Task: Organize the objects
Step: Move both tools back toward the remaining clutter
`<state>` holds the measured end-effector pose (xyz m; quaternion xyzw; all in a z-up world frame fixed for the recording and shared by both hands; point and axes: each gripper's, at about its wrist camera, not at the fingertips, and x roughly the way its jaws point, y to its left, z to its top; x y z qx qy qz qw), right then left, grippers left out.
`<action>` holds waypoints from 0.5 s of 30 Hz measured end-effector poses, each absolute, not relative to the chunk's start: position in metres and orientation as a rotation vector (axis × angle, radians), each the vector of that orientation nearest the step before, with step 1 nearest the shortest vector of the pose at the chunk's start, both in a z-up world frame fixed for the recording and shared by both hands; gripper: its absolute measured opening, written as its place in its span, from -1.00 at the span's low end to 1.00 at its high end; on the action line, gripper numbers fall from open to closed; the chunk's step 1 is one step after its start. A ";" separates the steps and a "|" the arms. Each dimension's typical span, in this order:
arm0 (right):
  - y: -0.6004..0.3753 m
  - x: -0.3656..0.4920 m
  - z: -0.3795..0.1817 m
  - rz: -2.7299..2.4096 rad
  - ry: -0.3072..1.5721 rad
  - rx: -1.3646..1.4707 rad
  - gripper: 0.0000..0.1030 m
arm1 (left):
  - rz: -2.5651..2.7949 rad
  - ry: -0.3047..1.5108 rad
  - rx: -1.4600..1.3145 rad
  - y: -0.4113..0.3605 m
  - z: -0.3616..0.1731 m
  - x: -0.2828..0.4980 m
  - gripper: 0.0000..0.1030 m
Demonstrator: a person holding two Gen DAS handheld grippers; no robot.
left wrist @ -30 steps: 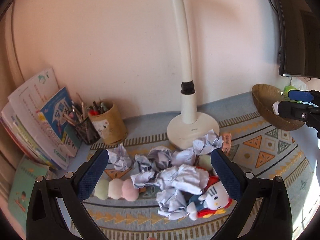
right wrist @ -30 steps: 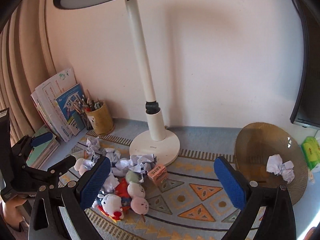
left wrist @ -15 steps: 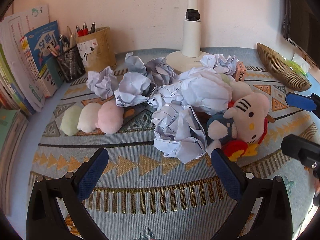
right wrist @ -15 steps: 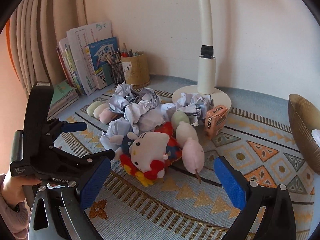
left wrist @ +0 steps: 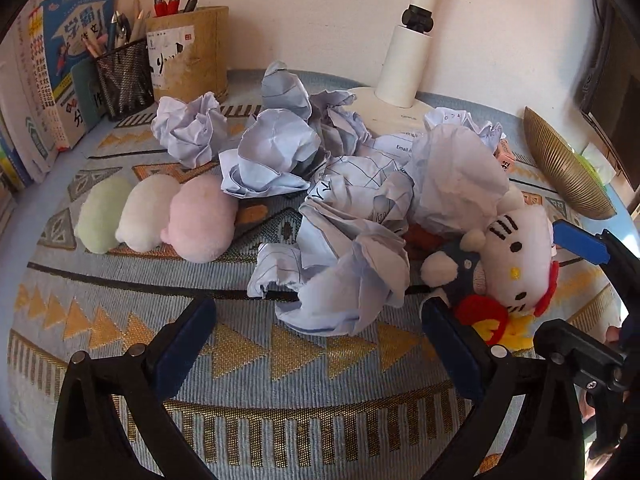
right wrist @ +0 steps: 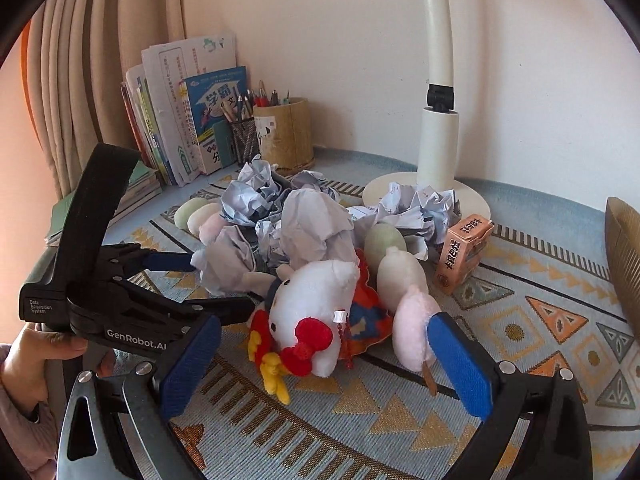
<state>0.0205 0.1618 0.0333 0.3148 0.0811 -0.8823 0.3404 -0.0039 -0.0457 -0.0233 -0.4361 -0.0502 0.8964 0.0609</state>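
Observation:
A pile of crumpled paper balls lies on the patterned mat in front of the lamp. My left gripper is open and low, with the nearest paper ball just ahead of its pads. In the right wrist view the left gripper reaches toward that ball from the left. A white cat plush with a red bow lies right in front of my open right gripper. The cat plush touches the paper ball. Nothing is held.
A pastel three-ball plush lies left of the pile, and another on a stick lies beside the cat. Also present are a small orange box, a lamp base, pen holders, books, a woven bowl and a person's hand.
Both grippers have come down and closer to the pile. The left now sits just before the nearest paper ball, the right before the cat plush. Both stayed open.

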 end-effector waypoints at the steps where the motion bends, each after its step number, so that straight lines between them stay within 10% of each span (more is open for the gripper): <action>1: 0.162 0.020 0.033 -2.297 0.206 0.819 1.00 | 2.711 -0.155 -1.318 -0.046 -0.023 -0.004 0.99; 15: 0.171 0.029 0.041 -2.256 0.142 0.732 1.00 | 2.711 -0.163 -1.315 -0.049 -0.024 -0.003 0.99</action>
